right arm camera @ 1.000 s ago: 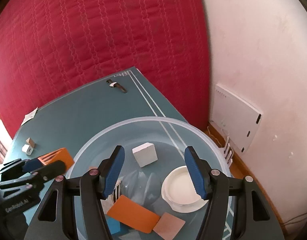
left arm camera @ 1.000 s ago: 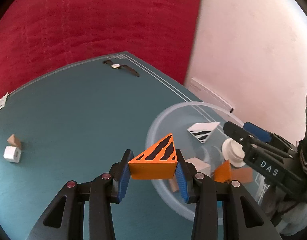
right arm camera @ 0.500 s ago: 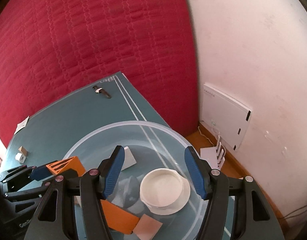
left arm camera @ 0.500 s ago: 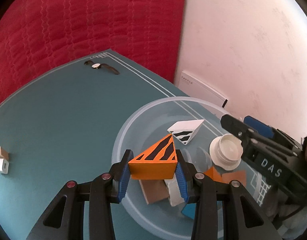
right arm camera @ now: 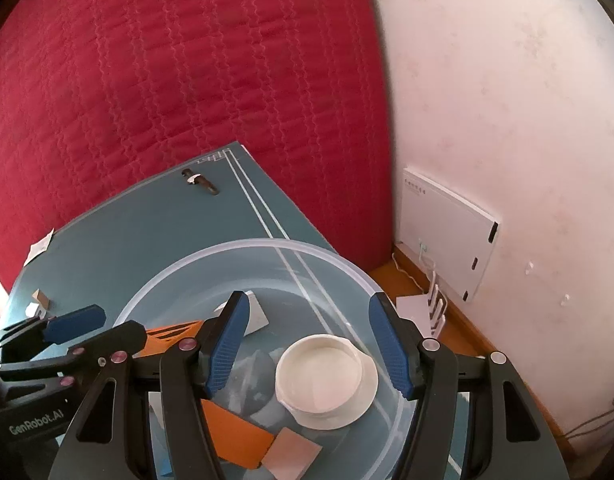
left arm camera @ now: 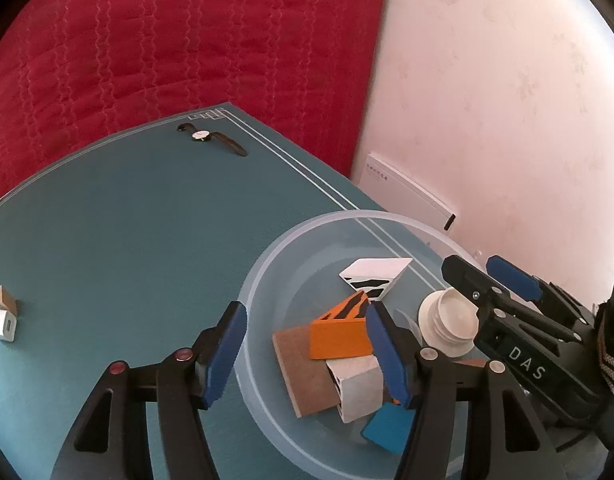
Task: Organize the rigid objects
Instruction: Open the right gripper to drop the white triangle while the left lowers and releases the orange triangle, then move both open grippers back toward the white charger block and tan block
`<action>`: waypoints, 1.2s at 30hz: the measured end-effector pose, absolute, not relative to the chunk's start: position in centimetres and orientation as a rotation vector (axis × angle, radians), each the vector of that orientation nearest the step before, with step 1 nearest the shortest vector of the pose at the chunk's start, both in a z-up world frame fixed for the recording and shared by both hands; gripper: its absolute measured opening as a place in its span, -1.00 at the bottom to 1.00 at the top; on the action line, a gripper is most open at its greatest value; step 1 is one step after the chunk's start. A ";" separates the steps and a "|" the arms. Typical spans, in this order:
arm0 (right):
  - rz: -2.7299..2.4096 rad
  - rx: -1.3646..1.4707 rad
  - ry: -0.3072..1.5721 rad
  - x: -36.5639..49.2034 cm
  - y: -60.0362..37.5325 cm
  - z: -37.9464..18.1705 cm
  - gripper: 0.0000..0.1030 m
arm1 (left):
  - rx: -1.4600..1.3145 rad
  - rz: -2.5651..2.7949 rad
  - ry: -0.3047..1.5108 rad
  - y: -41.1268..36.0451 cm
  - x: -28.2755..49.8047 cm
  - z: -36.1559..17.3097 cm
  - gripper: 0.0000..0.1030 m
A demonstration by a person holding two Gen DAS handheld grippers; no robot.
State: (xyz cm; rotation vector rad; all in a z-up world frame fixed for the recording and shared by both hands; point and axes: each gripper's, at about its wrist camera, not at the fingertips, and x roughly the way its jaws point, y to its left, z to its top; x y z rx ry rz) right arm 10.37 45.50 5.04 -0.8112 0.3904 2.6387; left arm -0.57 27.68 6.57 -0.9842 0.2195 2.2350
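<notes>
An orange wedge with black stripes lies inside the clear plastic bowl, resting on a brown block and a white block. My left gripper hangs over the bowl's left rim. Its jaws are opening, and the left pad stands well clear of the wedge. My right gripper is open above the bowl, over a white cap, and holds nothing. A white striped wedge also lies in the bowl.
On the teal mat a wristwatch lies at the far corner. A small white cube and a small brown wedge sit at the left. A red quilt and a white wall stand behind.
The left jaws have spread apart and let go of the orange wedge, which has dropped into the bowl. The right gripper has stayed open over the bowl.
</notes>
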 end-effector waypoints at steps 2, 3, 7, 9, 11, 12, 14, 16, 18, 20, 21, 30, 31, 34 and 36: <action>2.647 -0.810 0.373 10.2 45.3 5.2 0.23 | -0.989 2.242 0.216 27.4 -0.6 6.6 0.27; 2.652 -0.808 0.359 10.2 45.1 5.2 0.23 | -0.991 2.246 0.214 27.2 -0.7 6.5 0.27; 2.670 -0.809 0.316 10.1 44.5 5.2 0.23 | -1.001 2.263 0.200 26.4 -0.6 6.6 0.27; 2.681 -0.808 0.295 10.3 44.2 5.3 0.23 | -1.005 2.279 0.193 25.9 -0.7 6.6 0.31; 2.686 -0.809 0.288 10.3 44.1 5.2 0.23 | -1.003 2.298 0.185 25.3 -0.6 6.7 0.40; 2.689 -0.809 0.285 10.3 44.0 5.3 0.23 | -1.000 2.307 0.183 25.1 -0.7 6.7 0.45; 2.692 -0.808 0.277 10.3 43.7 5.4 0.23 | -0.993 2.329 0.180 24.6 -0.8 6.9 0.49; 2.699 -0.807 0.271 10.3 43.4 5.4 0.23 | -0.995 2.342 0.175 24.2 -1.0 6.9 0.49; 2.709 -0.807 0.262 10.2 43.2 5.5 0.23 | -0.999 2.354 0.164 23.7 -1.2 6.9 0.49; 2.721 -0.806 0.255 10.0 42.7 5.6 0.23 | -1.001 2.365 0.155 23.2 -1.4 7.0 0.49; 2.730 -0.802 0.250 10.0 42.5 5.7 0.23 | -1.001 2.369 0.152 23.1 -1.6 7.0 0.49; 2.813 -0.808 0.204 9.6 39.8 6.3 0.24 | -1.000 2.414 0.135 21.0 -2.1 7.0 0.50; 2.820 -0.809 0.200 9.5 39.5 6.3 0.25 | -1.000 2.420 0.132 20.7 -2.1 6.9 0.50; 2.848 -0.816 0.184 9.4 38.6 6.4 0.25 | -1.001 2.434 0.130 20.1 -2.3 6.9 0.50; 2.866 -0.822 0.172 9.3 37.9 6.4 0.25 | -1.001 2.445 0.128 19.6 -2.4 6.9 0.50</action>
